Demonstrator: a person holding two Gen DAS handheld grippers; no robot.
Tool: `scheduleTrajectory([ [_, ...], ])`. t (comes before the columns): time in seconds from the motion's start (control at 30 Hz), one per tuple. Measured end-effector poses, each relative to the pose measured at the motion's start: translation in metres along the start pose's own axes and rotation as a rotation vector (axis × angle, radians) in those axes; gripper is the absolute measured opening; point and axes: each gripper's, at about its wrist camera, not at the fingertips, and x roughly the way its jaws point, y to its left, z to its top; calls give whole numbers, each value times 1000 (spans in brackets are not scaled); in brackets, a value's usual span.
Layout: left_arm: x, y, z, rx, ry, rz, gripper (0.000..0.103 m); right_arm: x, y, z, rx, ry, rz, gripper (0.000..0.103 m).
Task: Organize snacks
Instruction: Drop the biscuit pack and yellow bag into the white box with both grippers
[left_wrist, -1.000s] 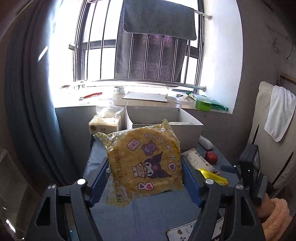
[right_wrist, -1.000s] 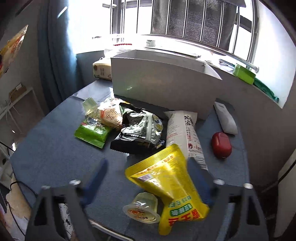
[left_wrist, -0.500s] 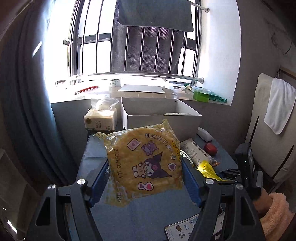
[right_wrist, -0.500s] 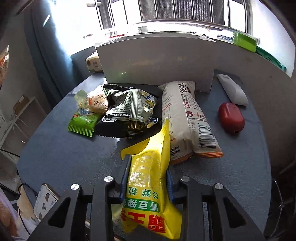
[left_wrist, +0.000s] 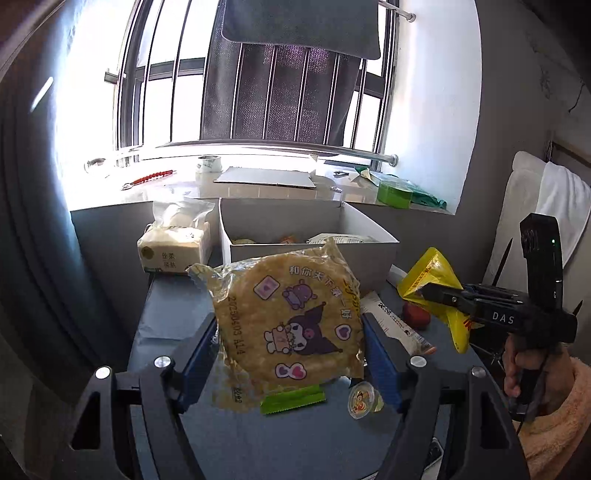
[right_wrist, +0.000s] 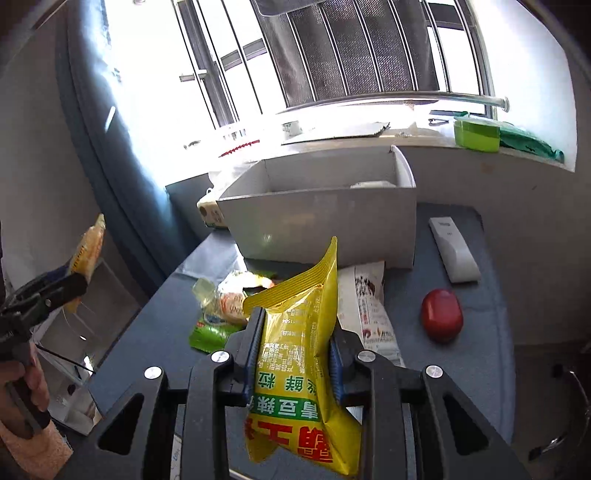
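Left gripper (left_wrist: 288, 347) clamps cracker pack (left_wrist: 291, 325), right gripper (right_wrist: 293, 354) clamps yellow bag (right_wrist: 299, 354), both held before white box (right_wrist: 317, 218); box holds several packets (left_wrist: 343, 239)

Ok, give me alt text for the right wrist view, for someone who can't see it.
The right gripper is shut on a yellow snack bag, held above a blue table. Behind it stands an open white box, with more snack packets, a red case and a white remote around.

Tissue pack (left_wrist: 173, 251) left of box (left_wrist: 306, 236)
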Motion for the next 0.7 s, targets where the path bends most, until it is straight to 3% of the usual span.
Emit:
scheduleTrajectory([
  [0.2,87,14,79,-21,33,-39,78,48,-24,94,122,-36,49,33],
  [0.27,119,19,103,-30,63,-46,78,68,-28,121,110,-38,9,34],
  [0.4,175,25,135,-22,98,-22,80,108,-44,156,141,-10,-6,36],
  [0.43,188,29,140,-36,107,-31,85,117,-46,161,152,-4,-8,38],
  [0.47,200,33,143,-51,131,-36,99,124,-49,165,166,-5,-17,50],
  [0.5,211,37,144,-68,166,-25,103,129,-52,168,184,-12,-21,59],
  [0.53,218,40,143,-79,191,3,103,133,-55,169,207,-18,-28,87],
  [0.57,221,41,141,-78,200,28,103,133,-58,169,227,-34,-36,103],
  [0.7,212,39,131,-33,178,53,103,128,-58,164,237,-37,-9,103],
])
